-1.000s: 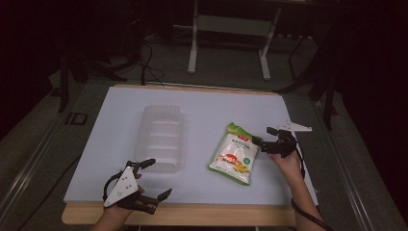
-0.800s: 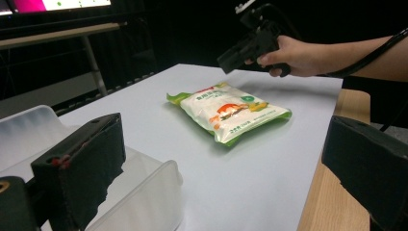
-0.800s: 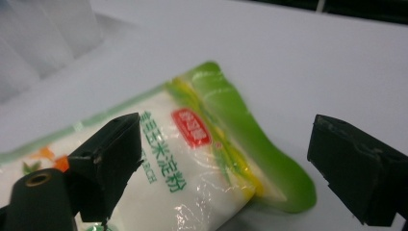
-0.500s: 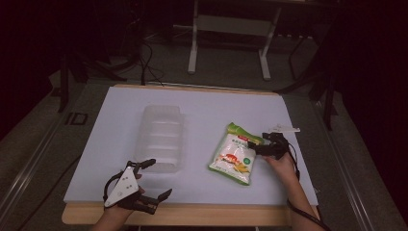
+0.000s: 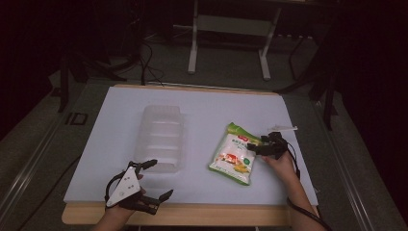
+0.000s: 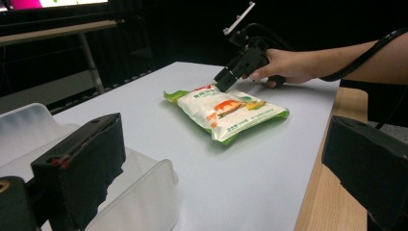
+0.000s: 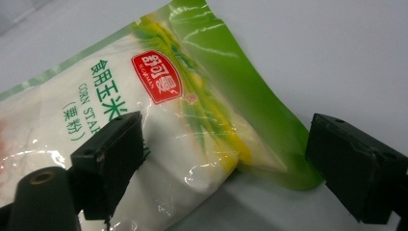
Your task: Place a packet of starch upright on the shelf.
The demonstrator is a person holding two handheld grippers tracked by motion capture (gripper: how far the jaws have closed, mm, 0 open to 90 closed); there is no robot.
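In the high view, a green-and-white packet is lying flat on the white bench, right of a clear plastic tray; the right claw is being held at its right edge, the left claw spread wide near the front edge. In the left gripper view, the packet is being touched by the right claw. In the right gripper view, the jaws are being held apart across the packet's corner, not clenched.

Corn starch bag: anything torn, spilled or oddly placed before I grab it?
Nothing stands out. The corn starch bag lies flat and sealed on the table, no powder around it. The right gripper is open over its edge; the clear container sits apart.
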